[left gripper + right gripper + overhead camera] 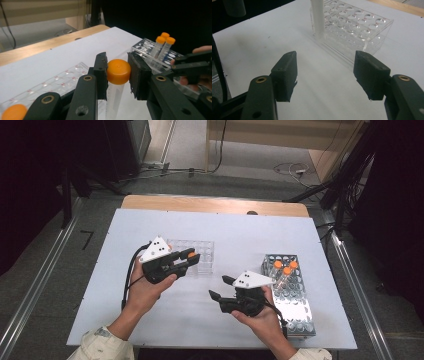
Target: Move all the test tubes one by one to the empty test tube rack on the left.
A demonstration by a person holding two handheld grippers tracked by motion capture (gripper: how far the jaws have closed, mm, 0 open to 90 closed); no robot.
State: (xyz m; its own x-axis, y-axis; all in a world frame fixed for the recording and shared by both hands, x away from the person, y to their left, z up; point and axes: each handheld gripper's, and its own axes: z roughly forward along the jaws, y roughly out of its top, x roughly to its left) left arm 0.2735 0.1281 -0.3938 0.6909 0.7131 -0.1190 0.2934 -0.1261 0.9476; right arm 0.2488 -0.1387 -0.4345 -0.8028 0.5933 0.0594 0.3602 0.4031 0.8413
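Orange-capped clear tube (118, 75) between matte black fingers (100, 72)

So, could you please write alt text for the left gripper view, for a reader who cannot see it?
The left gripper is shut on the orange cap of a clear tube, held above a white table. Below lies a clear plastic rack; farther off, a second rack holds three orange-capped tubes.

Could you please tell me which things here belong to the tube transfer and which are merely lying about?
In use:
- left hand-held gripper, shut on the orange-capped tube
- clear rack
- metal rack holding three capped tubes
- right hand-held gripper, open, nothing between its jaws

Lying about:
- floor cables
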